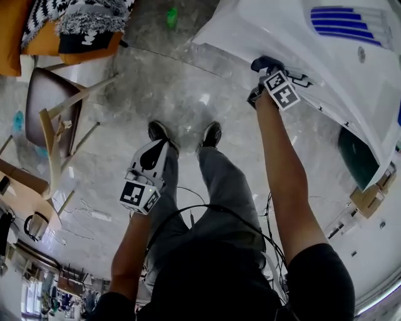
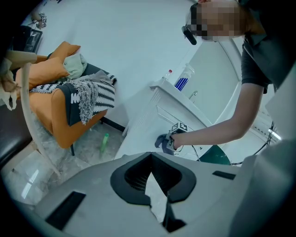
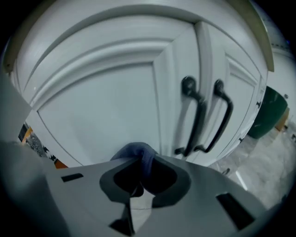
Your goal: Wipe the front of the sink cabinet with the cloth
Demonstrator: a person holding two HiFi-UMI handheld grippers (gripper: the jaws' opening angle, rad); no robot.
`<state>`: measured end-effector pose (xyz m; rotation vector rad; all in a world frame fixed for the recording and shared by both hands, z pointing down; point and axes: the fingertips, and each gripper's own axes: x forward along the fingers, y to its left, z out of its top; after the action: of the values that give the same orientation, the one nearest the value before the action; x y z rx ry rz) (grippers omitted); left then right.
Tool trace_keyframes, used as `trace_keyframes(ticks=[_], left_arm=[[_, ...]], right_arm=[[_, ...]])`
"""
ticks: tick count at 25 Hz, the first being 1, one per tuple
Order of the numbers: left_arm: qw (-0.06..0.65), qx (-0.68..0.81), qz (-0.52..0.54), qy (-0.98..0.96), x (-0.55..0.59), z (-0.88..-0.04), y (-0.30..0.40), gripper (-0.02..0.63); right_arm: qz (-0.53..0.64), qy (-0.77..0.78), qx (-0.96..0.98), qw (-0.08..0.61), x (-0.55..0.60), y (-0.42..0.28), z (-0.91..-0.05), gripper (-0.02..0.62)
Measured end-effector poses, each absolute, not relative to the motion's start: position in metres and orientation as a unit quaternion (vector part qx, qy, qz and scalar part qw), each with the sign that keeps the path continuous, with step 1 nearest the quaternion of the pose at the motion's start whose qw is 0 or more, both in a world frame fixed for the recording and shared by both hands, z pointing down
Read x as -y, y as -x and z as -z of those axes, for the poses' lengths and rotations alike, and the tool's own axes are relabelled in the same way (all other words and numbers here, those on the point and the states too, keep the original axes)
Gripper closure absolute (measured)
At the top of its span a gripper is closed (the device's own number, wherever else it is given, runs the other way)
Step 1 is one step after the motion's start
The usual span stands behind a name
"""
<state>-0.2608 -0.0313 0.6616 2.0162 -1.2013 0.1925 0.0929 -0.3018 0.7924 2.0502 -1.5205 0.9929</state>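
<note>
Right gripper (image 3: pixel 138 173): jaws closed on a bunched blue cloth (image 3: pixel 135 155). The cloth is held against the front of the white sink cabinet (image 3: pixel 101 88), on the left door's panel, left of the two black handles (image 3: pixel 196 115) where the doors meet.

Left gripper (image 2: pixel 151 169): jaws together, nothing between them. It hangs low beside the person's leg (image 1: pixel 219 175), well apart from the cabinet.

Floor (image 1: pixel 156 94): a green bottle (image 1: pixel 171 17) near the cabinet's corner, and an orange chair (image 2: pixel 55 111) carrying a striped blanket (image 2: pixel 90 95).

Green bin (image 1: pixel 357 157): beside the cabinet's far end.
</note>
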Motion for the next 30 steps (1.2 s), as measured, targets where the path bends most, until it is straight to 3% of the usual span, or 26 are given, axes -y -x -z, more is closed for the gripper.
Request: trace_keyframes(ticks=[8,11,16,19,30], left_arm=[[0.379,0.482,-0.086,-0.785,0.026,-0.679,0.274,0.601],[0.382,0.489,-0.085,-0.78,0.025,-0.684,0.278,0.603],[0.384,0.493,-0.069,-0.778,0.027,-0.689,0.274,0.601],[0.394,0.501,-0.057,-0.768,0.023,-0.7,0.273,0.603],[0.441,0.489,-0.072,-0.749,-0.012,-0.786,0.249,0.602]], right_arm=[[-0.399,-0.656,0.613,0.188,0.328,0.061,-0.845,0.551],[-0.394,-0.656,0.617,0.185,0.325,0.041,-0.846,0.549],[-0.371,-0.711,0.555,0.219,0.304,-0.068,-0.856,0.549],[-0.36,-0.726,0.537,0.235,0.3,-0.092,-0.869,0.55],[-0.412,-0.627,0.611,0.252,0.328,0.057,-0.987,0.551]])
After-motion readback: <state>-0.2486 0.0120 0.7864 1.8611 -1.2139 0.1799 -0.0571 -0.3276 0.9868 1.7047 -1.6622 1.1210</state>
